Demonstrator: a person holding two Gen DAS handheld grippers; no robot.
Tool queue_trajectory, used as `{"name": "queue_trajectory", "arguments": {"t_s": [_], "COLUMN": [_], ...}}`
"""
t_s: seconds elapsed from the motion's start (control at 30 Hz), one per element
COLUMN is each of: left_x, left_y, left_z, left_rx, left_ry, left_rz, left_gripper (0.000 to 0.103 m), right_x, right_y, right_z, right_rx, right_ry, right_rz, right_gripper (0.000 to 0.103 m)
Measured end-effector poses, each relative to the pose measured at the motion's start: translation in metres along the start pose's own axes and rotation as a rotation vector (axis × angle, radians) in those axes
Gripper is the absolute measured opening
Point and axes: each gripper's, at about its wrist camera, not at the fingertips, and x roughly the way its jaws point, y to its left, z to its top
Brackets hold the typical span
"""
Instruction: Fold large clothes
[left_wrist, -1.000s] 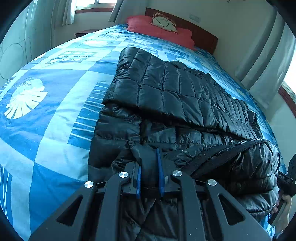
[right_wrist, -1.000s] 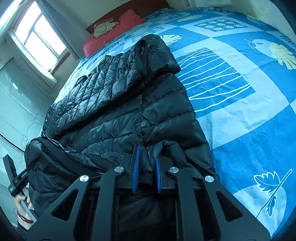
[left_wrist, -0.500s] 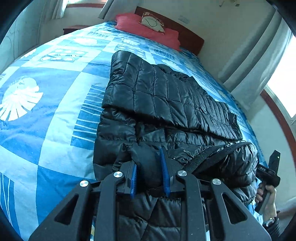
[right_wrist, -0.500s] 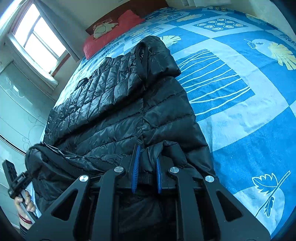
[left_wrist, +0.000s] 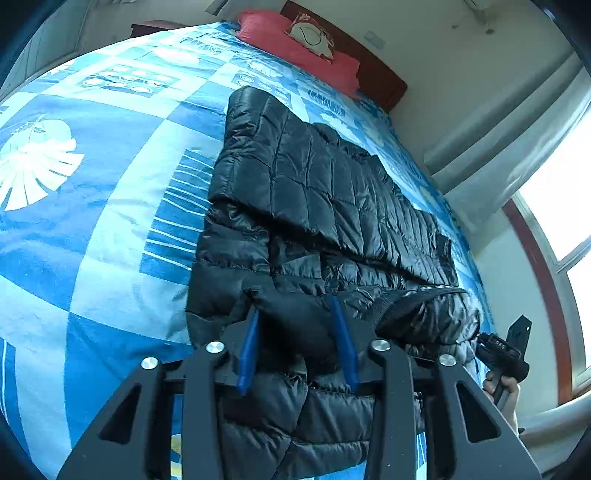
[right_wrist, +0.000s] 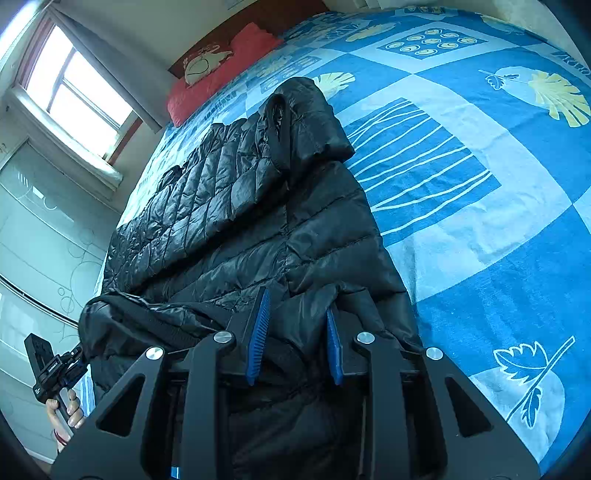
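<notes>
A black quilted puffer jacket (left_wrist: 332, 206) (right_wrist: 229, 206) lies lengthwise on the bed, one long side folded over its middle. In the left wrist view my left gripper (left_wrist: 295, 310) is at the jacket's near edge. Its jaws are opening, and a puffed fold of the jacket sits loose between the blue pads (left_wrist: 249, 350). In the right wrist view my right gripper (right_wrist: 297, 301) is at the other near corner, its jaws also opening around a fold, the ribbed pad (right_wrist: 258, 332) showing bare. Each view shows the other gripper (left_wrist: 506, 350) (right_wrist: 51, 365) in a hand.
The bed has a blue patterned cover (left_wrist: 92, 240) (right_wrist: 480, 221) with open cover on the far side of the jacket. A red pillow (left_wrist: 295, 48) (right_wrist: 229, 62) lies at the headboard. A window with curtains (right_wrist: 77, 85) is beside the bed.
Both pairs of jaws, shut on jacket folds before, have spread apart, and the fabric has puffed out between them. The left gripper has shifted and tilted a little; the right has stayed put.
</notes>
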Motion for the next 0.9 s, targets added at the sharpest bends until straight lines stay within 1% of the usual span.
{"name": "queue_trajectory", "arguments": {"t_s": [0.07,0.1,0.13,0.2,0.23,0.27,0.3,0.33,0.37,0.4,0.43,0.47,0.5,0.57,0.7,0.8,0.9], "left_x": [-0.009,-0.018,-0.023,-0.024,-0.024,-0.024,-0.025,-0.025,-0.025,-0.026,-0.026,-0.026,-0.026,-0.024,-0.012,-0.001,0.010], "left_y": [0.001,0.001,0.003,0.006,0.008,0.008,0.006,0.004,0.000,-0.001,-0.005,-0.009,-0.011,-0.016,-0.026,-0.030,-0.035], "left_z": [0.001,0.001,0.000,0.001,0.000,0.000,-0.002,-0.003,-0.005,-0.005,-0.006,-0.007,-0.006,-0.006,-0.002,0.001,0.003], "left_rx": [0.010,0.015,0.021,0.025,0.025,0.032,0.055,0.080,0.106,0.126,0.151,0.178,0.199,0.242,0.343,0.409,0.465], "left_ry": [-0.049,-0.106,-0.141,-0.118,-0.112,-0.111,-0.113,-0.112,-0.111,-0.112,-0.112,-0.114,-0.115,-0.114,-0.080,-0.045,-0.017], "left_rz": [0.059,0.129,0.168,0.171,0.175,0.189,0.207,0.219,0.228,0.232,0.233,0.231,0.230,0.225,0.213,0.208,0.211], "left_gripper": [0.068,0.080,0.080,0.080,0.080,0.080,0.080,0.080,0.080,0.080,0.080,0.080,0.080,0.080,0.080,0.080,0.080], "right_x": [-0.002,-0.004,-0.005,-0.009,-0.011,-0.015,-0.019,-0.023,-0.028,-0.034,-0.041,-0.046,-0.052,-0.057,-0.051,-0.035,-0.018], "right_y": [0.000,0.000,0.000,0.002,0.003,0.004,0.004,0.005,0.006,0.008,0.010,0.011,0.013,0.013,0.017,0.025,0.033], "right_z": [0.000,-0.001,-0.001,-0.001,-0.001,-0.001,-0.001,-0.001,0.000,0.001,0.001,0.002,0.004,0.007,0.011,0.012,0.013], "right_rx": [-0.003,-0.005,-0.008,-0.020,-0.024,-0.028,-0.029,-0.032,-0.040,-0.050,-0.068,-0.084,-0.106,-0.140,-0.245,-0.337,-0.428], "right_ry": [-0.006,-0.010,-0.014,-0.021,-0.026,-0.035,-0.045,-0.053,-0.064,-0.081,-0.108,-0.126,-0.144,-0.150,-0.116,-0.059,-0.006], "right_rz": [-0.006,-0.006,-0.008,-0.011,-0.010,-0.007,-0.001,0.002,0.001,-0.006,-0.032,-0.046,-0.054,-0.051,-0.046,-0.004,-0.008], "right_gripper": [0.029,0.030,0.031,0.033,0.035,0.037,0.041,0.046,0.049,0.055,0.063,0.065,0.066,0.066,0.067,0.067,0.067]}}
